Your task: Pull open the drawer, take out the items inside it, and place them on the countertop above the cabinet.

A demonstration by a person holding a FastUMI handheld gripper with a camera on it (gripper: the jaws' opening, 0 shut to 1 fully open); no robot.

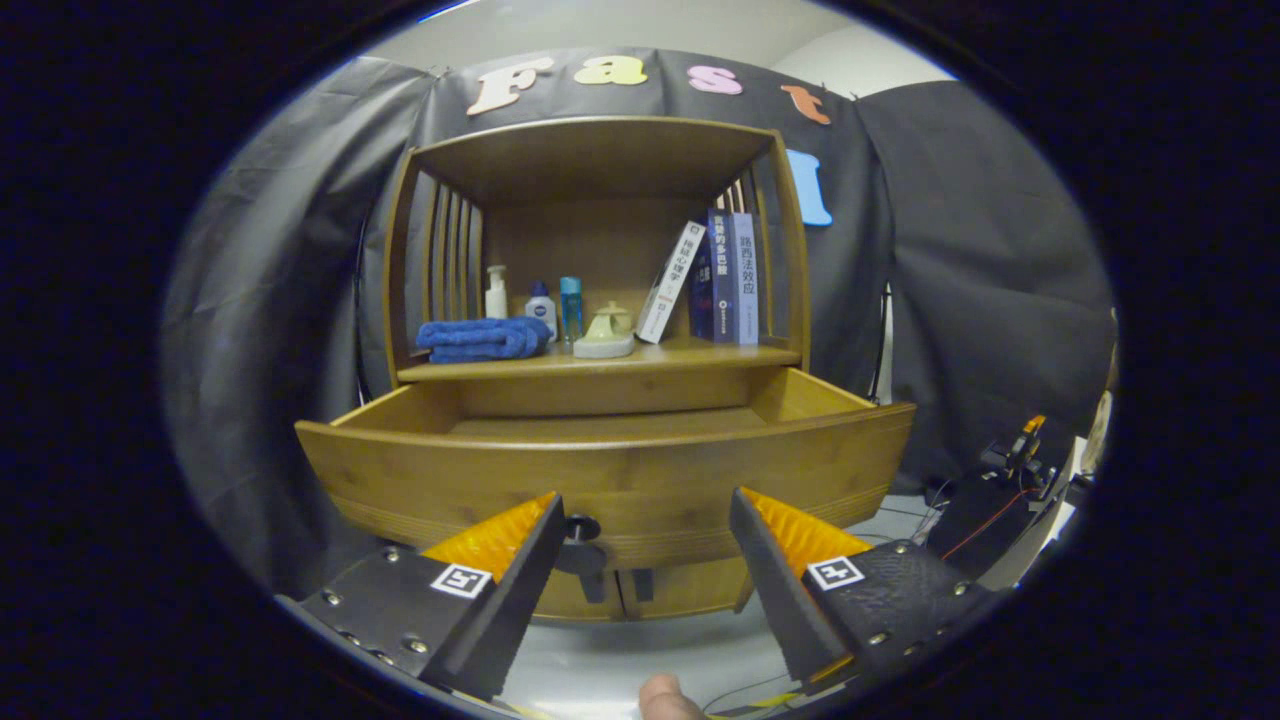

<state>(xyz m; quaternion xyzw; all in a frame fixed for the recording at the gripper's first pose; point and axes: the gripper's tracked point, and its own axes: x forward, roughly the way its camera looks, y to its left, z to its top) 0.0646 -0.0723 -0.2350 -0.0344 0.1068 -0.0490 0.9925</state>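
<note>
1. My gripper (645, 525) has its jaws spread wide apart, holding nothing; a fingertip (665, 698) of the hand carrying me shows below them.
2. Just ahead of my fingers stands the pulled-out light-brown wooden drawer (610, 470); its front panel spans the gap between them and reaches past both.
3. A small dark round knob (580, 527) on that front sits just beside my left finger, apart from the right one.
4. The drawer's long axis runs side to side across my view, and its open top faces up. I can't tell what lies inside; the front panel hides the floor.
5. Beyond it is the wooden cabinet's countertop shelf (690, 352), bearing a folded blue towel (482, 338), three small bottles (541, 308), a pale lidded dish (605, 335) and leaning books (712, 278).
6. Black cloth (960, 280) hangs behind the cabinet; the floor (640, 640) is pale grey, with cables (985, 525) on the right.
</note>
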